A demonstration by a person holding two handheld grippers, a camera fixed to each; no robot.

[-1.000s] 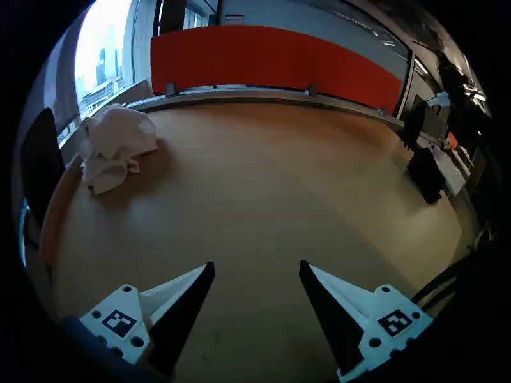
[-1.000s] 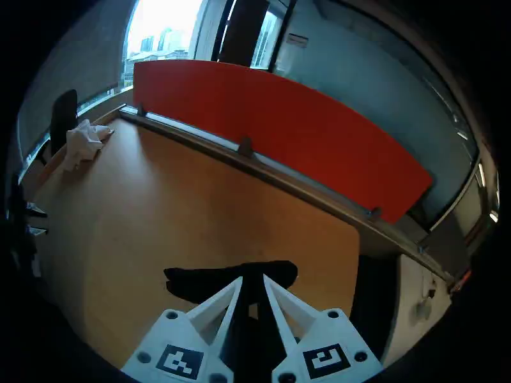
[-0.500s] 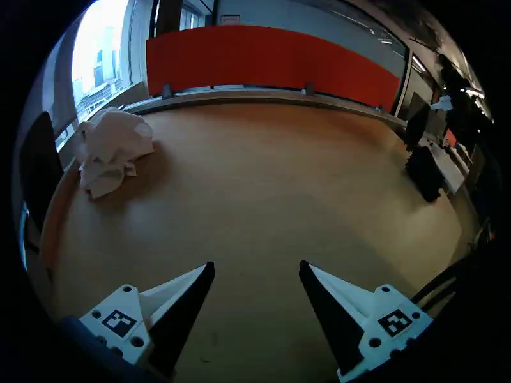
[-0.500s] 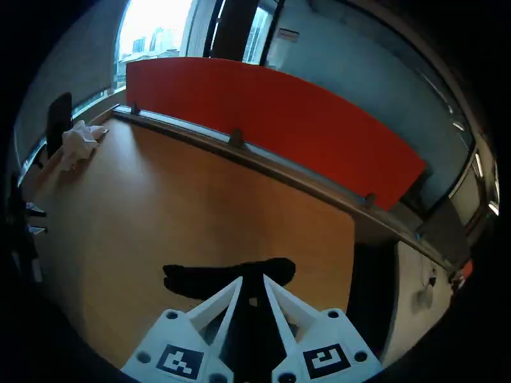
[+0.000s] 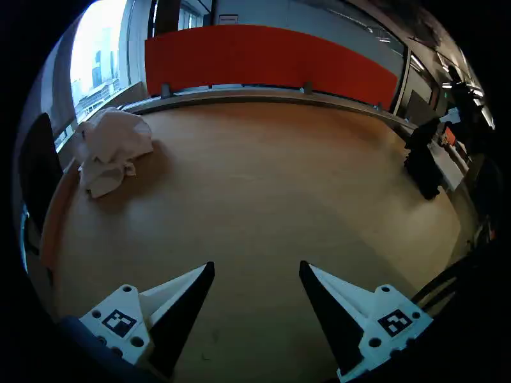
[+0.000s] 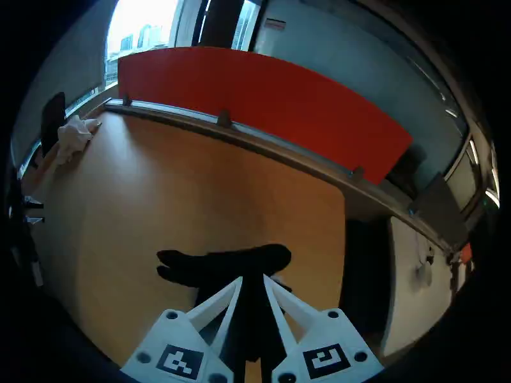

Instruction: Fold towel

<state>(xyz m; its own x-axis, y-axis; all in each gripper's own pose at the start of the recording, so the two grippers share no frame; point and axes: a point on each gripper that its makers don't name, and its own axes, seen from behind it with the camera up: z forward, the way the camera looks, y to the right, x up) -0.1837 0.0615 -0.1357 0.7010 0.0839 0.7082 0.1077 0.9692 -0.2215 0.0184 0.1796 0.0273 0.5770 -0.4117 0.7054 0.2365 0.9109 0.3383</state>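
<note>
Left gripper (image 5: 255, 281): fingers spread wide, nothing between them, above bench (image 5: 268, 185). Right gripper (image 6: 252, 287): fingers pinched on black cloth (image 6: 223, 265), well short of red screen (image 5: 268, 57). White towel (image 5: 112, 150) crumpled near red screen's left end.

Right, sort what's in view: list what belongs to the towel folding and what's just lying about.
For the job: black towel, gripped in the right tongs; left tongs, open and empty; table.
Lying about: white cloth heap at the table's far corner; red screen; chair.
</note>
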